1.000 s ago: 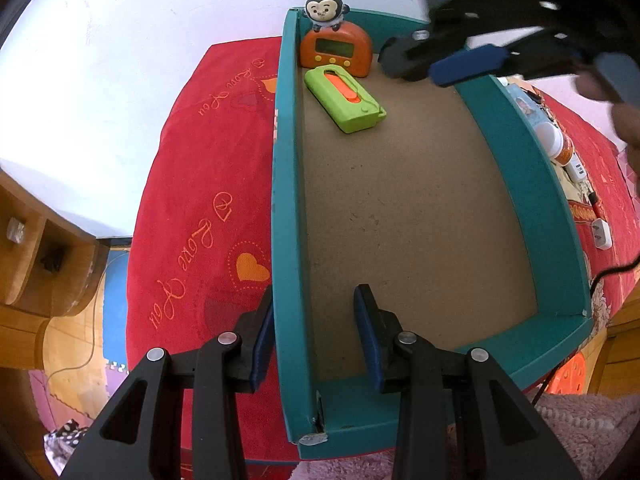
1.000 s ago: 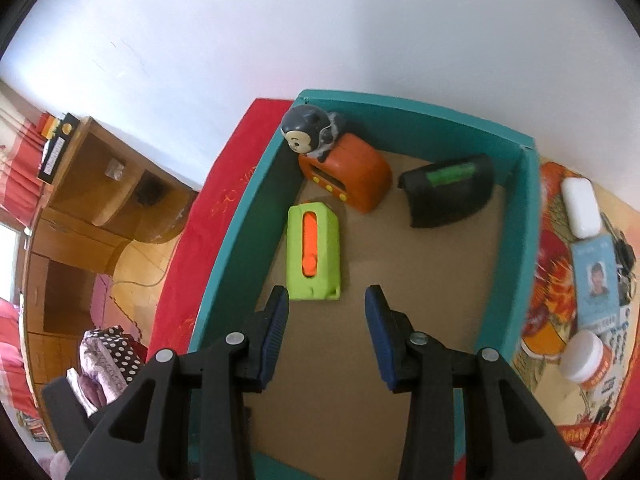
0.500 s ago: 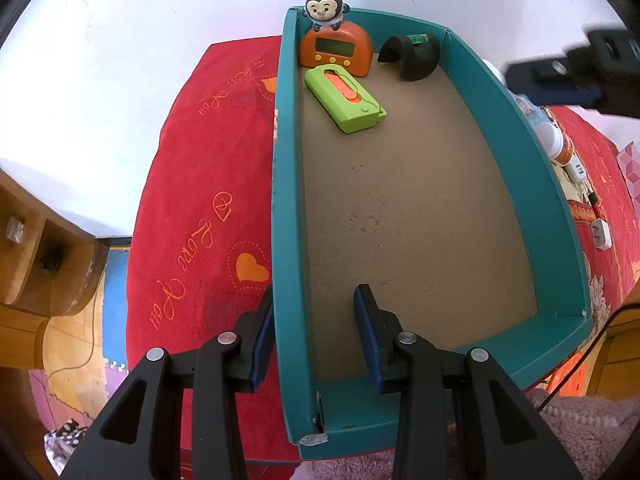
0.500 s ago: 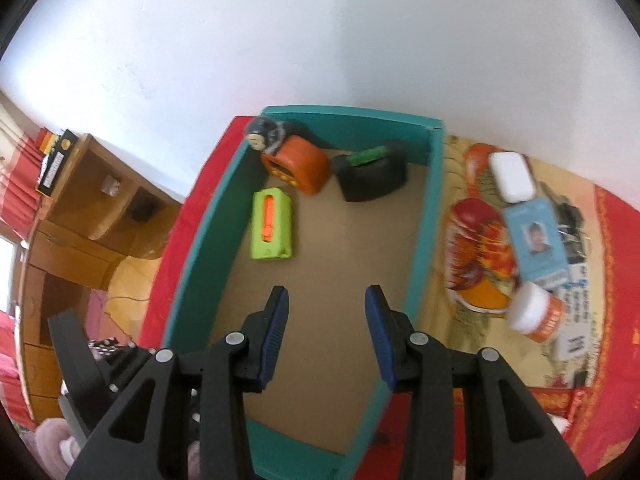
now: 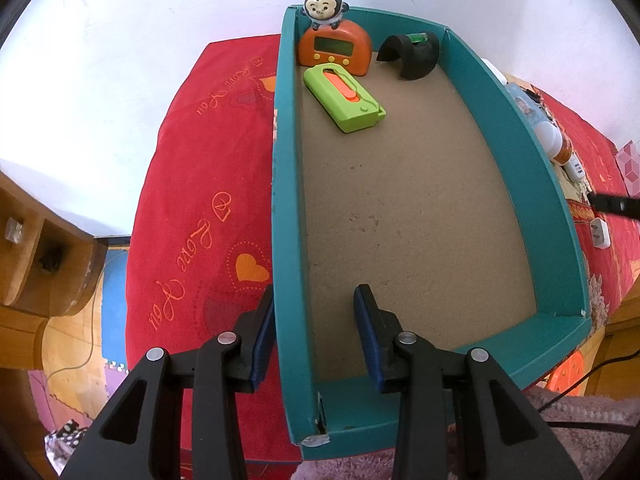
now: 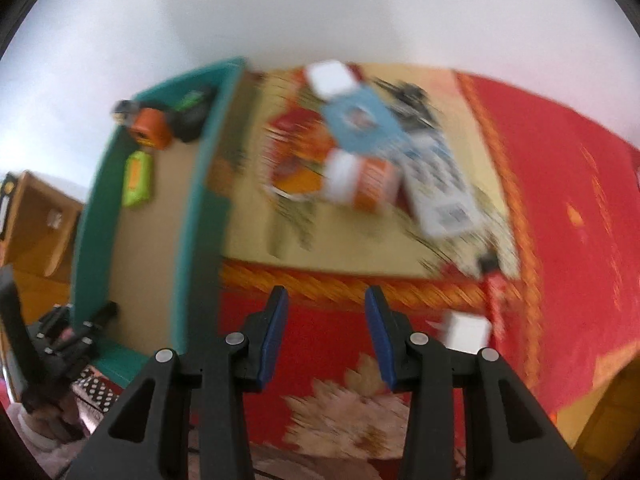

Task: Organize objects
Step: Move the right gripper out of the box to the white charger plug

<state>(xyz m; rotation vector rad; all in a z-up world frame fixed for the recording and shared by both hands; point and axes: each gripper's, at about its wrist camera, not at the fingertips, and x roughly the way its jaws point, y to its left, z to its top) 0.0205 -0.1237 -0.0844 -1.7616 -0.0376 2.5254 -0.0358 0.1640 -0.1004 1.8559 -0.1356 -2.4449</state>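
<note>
A teal box (image 5: pixel 520 128) lies on a red cloth. At its far end sit an orange clock with a monkey figure (image 5: pixel 334 46), a green and orange case (image 5: pixel 344 98) and a black curved holder (image 5: pixel 412 54). My left gripper (image 5: pixel 314 320) is open and straddles the box's left wall near its front corner. My right gripper (image 6: pixel 326 328) is open and empty above the red cloth, right of the box (image 6: pixel 200 200). Ahead of it, blurred, lie a white case (image 6: pixel 330 78), a blue ID card (image 6: pixel 360 120), an orange jar with white lid (image 6: pixel 360 178) and a white packet (image 6: pixel 440 188).
A white plug (image 6: pixel 466 330) lies just right of the right gripper. Wooden furniture (image 5: pixel 36 264) stands at the left. A white wall runs behind the bed. A pink fuzzy fabric (image 5: pixel 580 432) lies at the near edge.
The right gripper has swung out of the box to the right, over the loose objects; its view is motion-blurred. The left gripper has not moved.
</note>
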